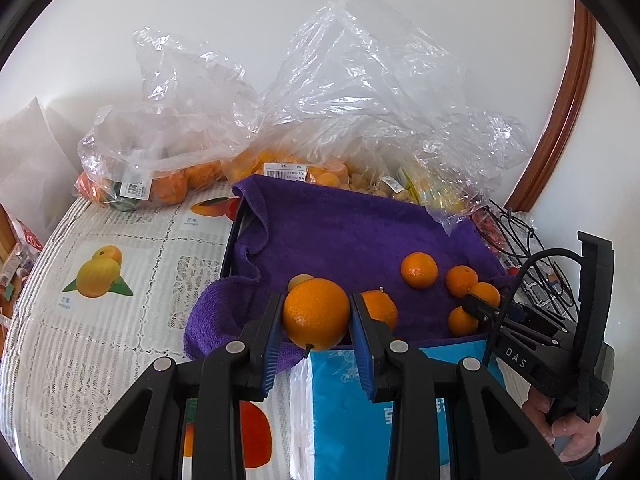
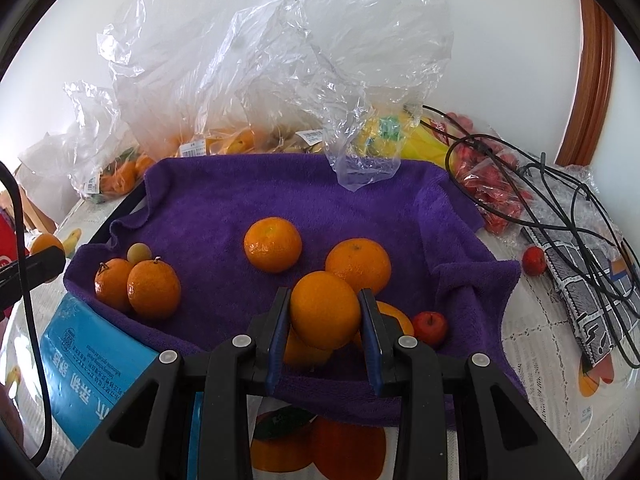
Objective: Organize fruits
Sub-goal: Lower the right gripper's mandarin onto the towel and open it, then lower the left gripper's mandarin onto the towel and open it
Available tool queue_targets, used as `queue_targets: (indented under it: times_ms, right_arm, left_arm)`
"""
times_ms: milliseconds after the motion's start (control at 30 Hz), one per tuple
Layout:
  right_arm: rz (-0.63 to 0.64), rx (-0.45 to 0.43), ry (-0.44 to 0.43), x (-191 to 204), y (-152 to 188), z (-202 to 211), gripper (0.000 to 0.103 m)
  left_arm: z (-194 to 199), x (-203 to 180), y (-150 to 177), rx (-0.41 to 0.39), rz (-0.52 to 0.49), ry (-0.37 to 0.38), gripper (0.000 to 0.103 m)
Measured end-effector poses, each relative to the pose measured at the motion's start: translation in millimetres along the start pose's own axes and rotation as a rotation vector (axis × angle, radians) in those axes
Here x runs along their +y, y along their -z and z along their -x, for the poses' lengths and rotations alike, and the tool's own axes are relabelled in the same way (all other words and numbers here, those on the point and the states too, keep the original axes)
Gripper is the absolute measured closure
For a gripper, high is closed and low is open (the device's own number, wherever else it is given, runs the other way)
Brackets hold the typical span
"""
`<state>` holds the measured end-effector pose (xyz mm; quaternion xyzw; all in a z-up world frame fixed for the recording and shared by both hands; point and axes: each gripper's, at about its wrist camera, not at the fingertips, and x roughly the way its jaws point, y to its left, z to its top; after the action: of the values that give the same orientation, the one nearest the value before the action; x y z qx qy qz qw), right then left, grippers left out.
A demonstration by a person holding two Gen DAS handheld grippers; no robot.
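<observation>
A purple towel (image 1: 344, 236) (image 2: 280, 192) lines a tray on the table. My left gripper (image 1: 316, 316) is shut on an orange (image 1: 316, 312) and holds it over the towel's near edge. My right gripper (image 2: 325, 314) is shut on another orange (image 2: 325, 310) above the towel's front right part. Several loose oranges lie on the towel, such as one in the middle (image 2: 273, 244) (image 1: 419, 270) and a pair at the left (image 2: 154, 289). A small red fruit (image 2: 430, 327) lies by the right gripper. The right gripper also shows at the right of the left wrist view (image 1: 480, 308).
Clear plastic bags (image 1: 360, 92) (image 2: 260, 60) with oranges and yellow fruit stand behind the towel. A blue tissue pack (image 1: 360, 408) (image 2: 92, 368) lies at the tray's front. Black cables (image 2: 560, 184), a bag of red fruit (image 2: 492, 192) and a loose red fruit (image 2: 534, 261) lie to the right.
</observation>
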<state>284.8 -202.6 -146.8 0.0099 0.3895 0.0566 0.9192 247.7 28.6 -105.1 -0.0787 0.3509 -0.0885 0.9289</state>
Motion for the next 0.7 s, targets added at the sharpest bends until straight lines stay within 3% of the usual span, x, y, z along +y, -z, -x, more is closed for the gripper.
queue_targets:
  times_ms: [700]
  right_arm:
    - [-0.016, -0.016, -0.032, -1.7, -2.4, 9.8, 0.07]
  left_arm:
    - [-0.9, -0.2, 0.3, -0.005, 0.006, 0.008, 0.073]
